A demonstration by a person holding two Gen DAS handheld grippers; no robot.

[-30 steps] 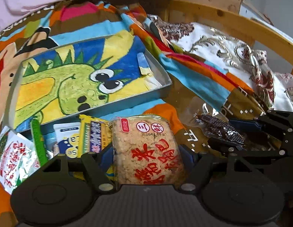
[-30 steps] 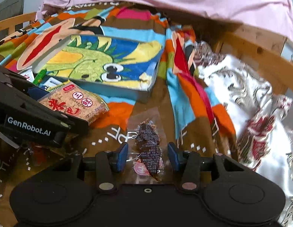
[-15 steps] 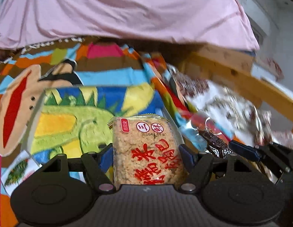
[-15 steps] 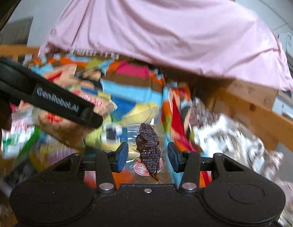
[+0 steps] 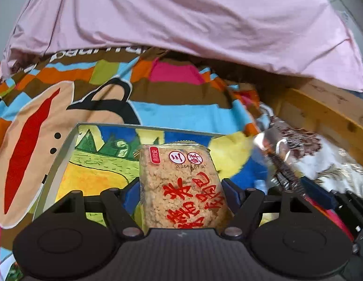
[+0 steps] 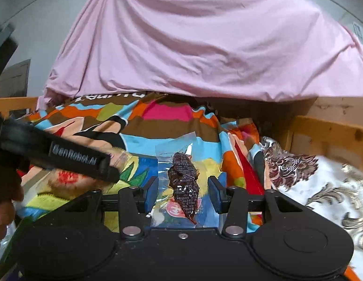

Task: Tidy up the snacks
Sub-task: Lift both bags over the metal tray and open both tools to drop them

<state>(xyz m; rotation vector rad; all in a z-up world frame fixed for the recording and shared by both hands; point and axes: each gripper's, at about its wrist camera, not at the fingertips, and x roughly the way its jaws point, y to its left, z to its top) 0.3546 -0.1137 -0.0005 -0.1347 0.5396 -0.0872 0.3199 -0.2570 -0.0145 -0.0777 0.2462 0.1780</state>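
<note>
the left gripper [image 5: 180,190] holds a rice cracker pack [image 5: 181,187], its blue pads pressed against the pack's two long sides with the jaws fairly wide. the pack's long axis runs along the fingers, pointing forward away from the camera; its sealed end with the red label and two round marks is the far end, and the red printed characters face up. it is held up over the tray [image 5: 62,164], a shallow grey-rimmed box lined with a cartoon dinosaur print, above the tray's middle part.

the right gripper [image 6: 182,192] has its jaws at a narrower set around a clear packet [image 6: 174,164] with a dark jerky piece [image 6: 185,182] inside. the jerky's long axis also runs forward along the fingers, its thin pointed end toward the camera and its broader end away. the clear film reaches the left pad; whether the right pad presses it cannot be told exactly, though the packet hangs off the surface between the pads. in the left wrist view this packet shows blurred at the right, beside the tray.

under everything lies a colourful blanket [image 5: 111,89], with a pink sheet [image 5: 181,11] behind and a wooden frame [image 5: 321,114] at the right.
</note>
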